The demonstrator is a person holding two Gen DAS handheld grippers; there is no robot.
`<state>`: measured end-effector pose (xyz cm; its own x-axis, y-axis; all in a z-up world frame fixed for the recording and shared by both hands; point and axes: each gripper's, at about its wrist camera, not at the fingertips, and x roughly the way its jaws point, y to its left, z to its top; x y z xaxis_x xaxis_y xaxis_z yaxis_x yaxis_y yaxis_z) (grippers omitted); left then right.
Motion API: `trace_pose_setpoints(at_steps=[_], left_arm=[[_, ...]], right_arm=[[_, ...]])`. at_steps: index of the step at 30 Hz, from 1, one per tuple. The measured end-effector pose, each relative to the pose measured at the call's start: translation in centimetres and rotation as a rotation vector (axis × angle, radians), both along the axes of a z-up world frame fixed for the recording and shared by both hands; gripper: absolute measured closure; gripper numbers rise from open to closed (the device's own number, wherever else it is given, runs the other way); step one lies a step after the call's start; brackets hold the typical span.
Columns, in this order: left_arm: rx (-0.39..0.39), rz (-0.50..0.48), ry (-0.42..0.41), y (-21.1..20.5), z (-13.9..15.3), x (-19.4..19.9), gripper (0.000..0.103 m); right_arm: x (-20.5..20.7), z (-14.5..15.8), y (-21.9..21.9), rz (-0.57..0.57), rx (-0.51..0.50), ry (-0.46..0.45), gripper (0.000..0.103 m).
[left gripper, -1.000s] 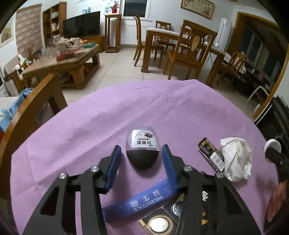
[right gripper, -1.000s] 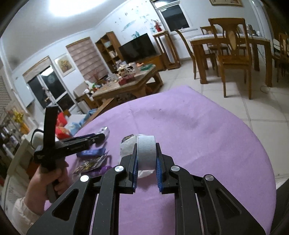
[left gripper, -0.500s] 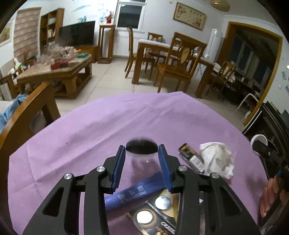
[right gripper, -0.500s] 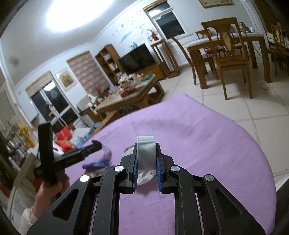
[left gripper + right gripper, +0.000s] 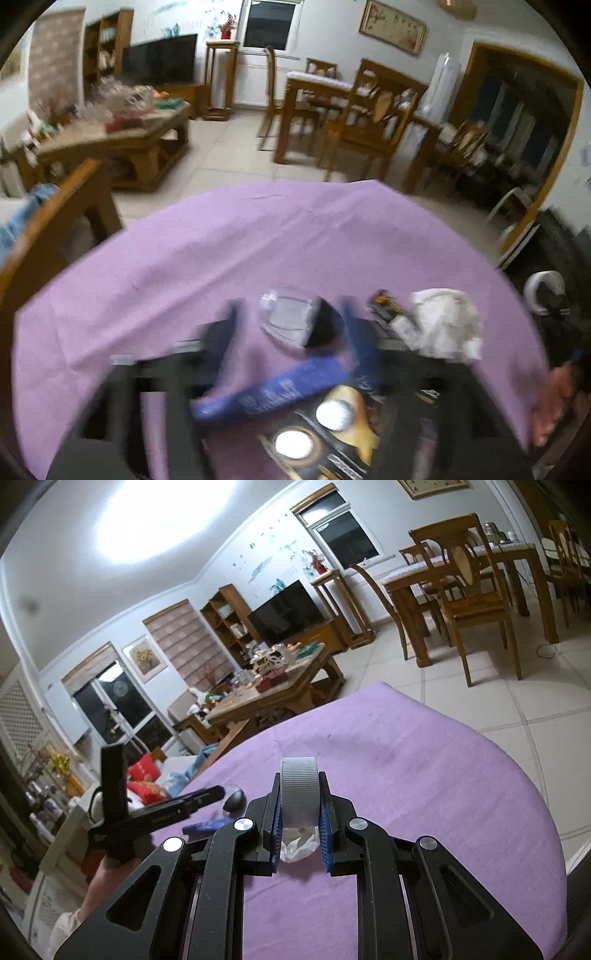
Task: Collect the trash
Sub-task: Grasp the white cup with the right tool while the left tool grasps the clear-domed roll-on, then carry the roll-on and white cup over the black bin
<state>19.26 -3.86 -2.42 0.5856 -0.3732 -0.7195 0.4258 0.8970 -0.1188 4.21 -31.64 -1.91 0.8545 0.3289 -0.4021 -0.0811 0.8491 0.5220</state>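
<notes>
My left gripper (image 5: 291,325) is blurred by motion; its blue fingers stand on either side of a clear egg-shaped package with a black end (image 5: 295,321), and I cannot tell whether they grip it. In the right wrist view that package (image 5: 234,799) shows past the left gripper's tip. My right gripper (image 5: 299,801) is shut on a grey ribbed roll (image 5: 299,794) above the purple tablecloth (image 5: 406,775). A crumpled white tissue (image 5: 447,325) lies to the right; it also shows below the roll (image 5: 299,843). A blue sachet (image 5: 273,391), a battery blister card (image 5: 325,424) and a black wrapper (image 5: 388,314) lie near.
A wooden chair back (image 5: 55,218) stands at the table's left edge. The right hand and its tool (image 5: 550,398) are at the right edge. A coffee table (image 5: 110,136) and a dining set (image 5: 351,110) stand on the floor beyond.
The left gripper closed in around the egg-shaped package and lifted; the package has tipped onto its side. The right gripper rose and tilted up with the roll.
</notes>
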Motion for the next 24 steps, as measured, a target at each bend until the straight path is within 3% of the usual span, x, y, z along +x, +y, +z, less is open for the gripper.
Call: trace_pose_setpoints(at_steps=[2,5,9,10,18,24], left_arm=[[0.082,-0.006,-0.007,-1.1,-0.2,0.3,0.027],[0.116,-0.027,0.039,-2.1,-1.3,1.0,0.028],[0.158,-0.042,0.019,-2.7,-1.7,0.8,0.049],[0.178,-0.042,0.008,-2.9,-1.8,0.6,0.049],[0.096,-0.033,-0.051,-1.4,-0.8,-0.5,0.049],[-0.041,-0.068,-0.081,-1.0,1.3,-2.5,0.049]], right_arm=[[-0.1,0.0,0.3,0.008,0.001,0.001,0.086],[0.1,0.1,0.5,0.013,0.002,0.004,0.086],[0.1,0.0,0.8,0.015,0.002,0.006,0.086],[0.1,0.0,0.8,0.017,0.000,0.008,0.086],[0.0,0.2,1.4,0.020,0.006,0.001,0.086],[-0.3,0.3,0.7,0.014,0.024,-0.023,0.086]])
